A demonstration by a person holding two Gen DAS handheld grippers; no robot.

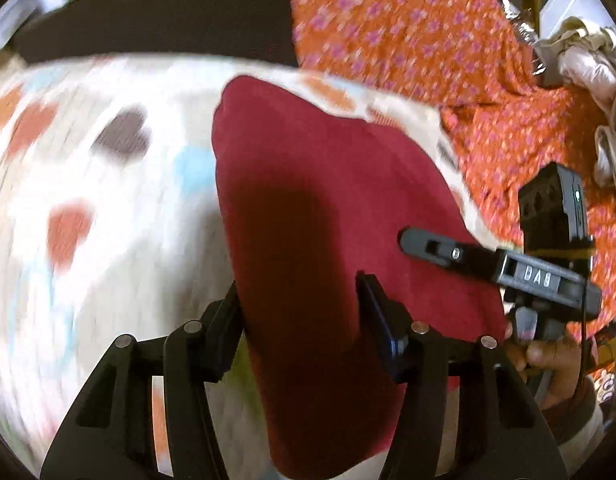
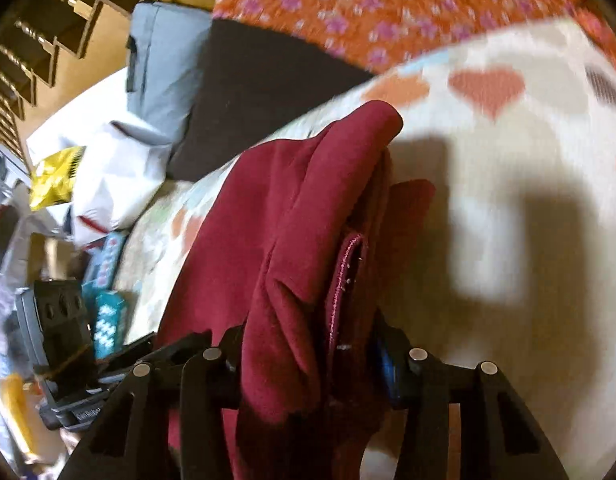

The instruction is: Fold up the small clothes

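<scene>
Maroon garment (image 1: 308, 208): soft cloth, matt, fleece-like nap; stitched hem edge w/ visible thread in right wrist view. White blanket (image 1: 120, 184) w/ heart print: cloth, looks knit/fuzzy, matt, blurred. Orange floral fabric (image 1: 419, 36): thin printed cloth, matt. Black panel (image 2: 260, 92): matt, smooth, material unclear. Left gripper (image 1: 300, 304) & right gripper (image 2: 308, 348): black plastic, matt, w/ shiny round metal pins. Yellow packet (image 2: 56, 176): glossy, crinkled film. Wooden rails (image 2: 36, 32) top left: brown wood, semi-gloss.
</scene>
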